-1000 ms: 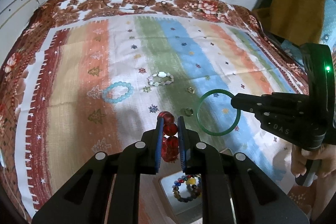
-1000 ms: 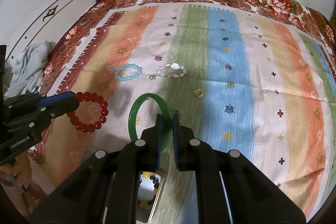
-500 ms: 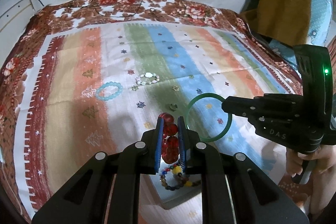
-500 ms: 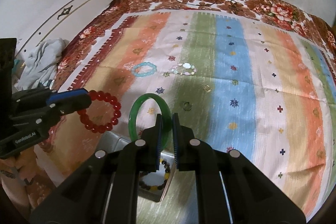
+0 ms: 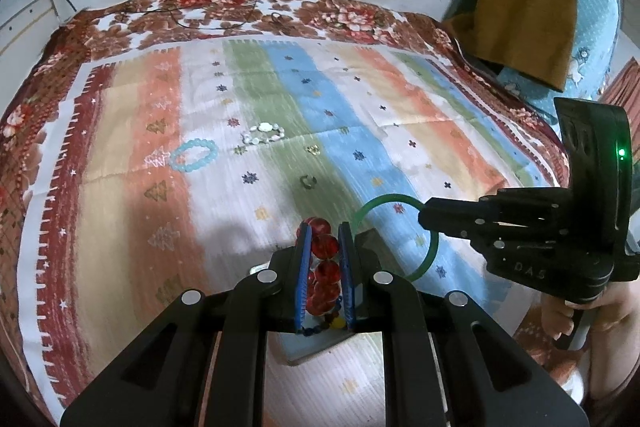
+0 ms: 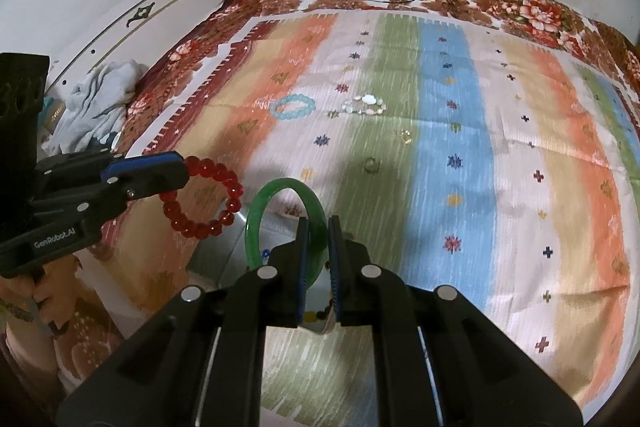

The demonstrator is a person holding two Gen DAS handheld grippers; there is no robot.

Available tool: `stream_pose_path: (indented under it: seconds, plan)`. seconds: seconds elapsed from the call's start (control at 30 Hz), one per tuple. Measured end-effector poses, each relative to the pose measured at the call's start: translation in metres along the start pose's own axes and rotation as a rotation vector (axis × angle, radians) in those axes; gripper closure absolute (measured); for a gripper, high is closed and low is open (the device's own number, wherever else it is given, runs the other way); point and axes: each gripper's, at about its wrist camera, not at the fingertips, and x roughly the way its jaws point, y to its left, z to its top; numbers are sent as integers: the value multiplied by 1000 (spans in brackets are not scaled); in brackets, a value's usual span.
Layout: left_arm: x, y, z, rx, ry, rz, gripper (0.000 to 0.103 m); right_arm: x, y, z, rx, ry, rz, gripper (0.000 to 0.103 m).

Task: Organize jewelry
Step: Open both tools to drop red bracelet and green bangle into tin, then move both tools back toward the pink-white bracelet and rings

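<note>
Nearest, under both tools: a small open box (image 5: 320,345) on the striped bedspread (image 5: 120,227), already with a multicoloured bead bracelet (image 5: 334,323) inside. One piece put away, then, as far as can be judged.

Just above the box, left gripper (image 5: 323,247) clamped tight on a red bead bracelet (image 5: 325,259), beads pinched between the blue pads, loop hanging clear of the cloth. Seen from the other camera: left gripper (image 6: 176,169) with red bead bracelet (image 6: 202,201) dangling over the box corner. Beside it, right gripper (image 6: 318,247) nipped shut on a green bangle (image 6: 280,215), ring standing upright over the box (image 6: 224,251); from the left camera, right gripper (image 5: 430,223) with green bangle (image 5: 400,239) near the box edge. Two pieces in hand and apparently about to be dropped in, neither released yet.

Farther out on the bedspread (image 6: 460,187), still to collect: a small dark ring (image 6: 372,164), a small gold ring (image 6: 405,135), then a pale blue bead bracelet (image 6: 292,106) and just beside it a white stone bracelet (image 6: 366,105). Same four in the left view: dark ring (image 5: 308,181), gold ring (image 5: 313,149), pale blue bead bracelet (image 5: 194,155), white stone bracelet (image 5: 263,133).

Roughly: one stored, two nearly there, four left lying loose. Beyond, only floral border, cables and wall.
</note>
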Motion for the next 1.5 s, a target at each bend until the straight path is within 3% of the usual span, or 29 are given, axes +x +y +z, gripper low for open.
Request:
stream_pose_path:
  seconds: [0.2, 0.23, 0.27, 0.3, 0.33, 0.53, 0.8, 1.07, 1.5]
  plan:
    - [9, -5, -9, 5, 41, -9, 90, 6, 2, -7, -6, 28, 17, 91]
    - [11, -6, -10, 13, 55, -16, 87, 8, 1, -7, 0, 33, 32, 85]
    - [13, -7, -11, 21, 59, -14, 82, 10, 0, -7, 9, 40, 43, 63]
    - [13, -4, -10, 10, 52, 10, 61, 11, 0, -7, 11, 41, 28, 51]
    - [11, 0, -9, 0, 37, 28, 54, 11, -1, -7, 6, 34, 11, 44]
    - [10, 25, -5, -67, 29, 71, 54, 13, -13, -4, 36, 29, -25, 44]
    - [23, 30, 2, -33, 26, 181, 54, 25, -29, 11, 91, 33, -42, 44]
    - [32, 42, 18, -65, 25, 180, 54, 47, -37, 28, 76, 59, -61, 44]
    - [55, 50, 34, -30, 58, 237, 54, 72, -48, 52, 85, 79, -68, 44]
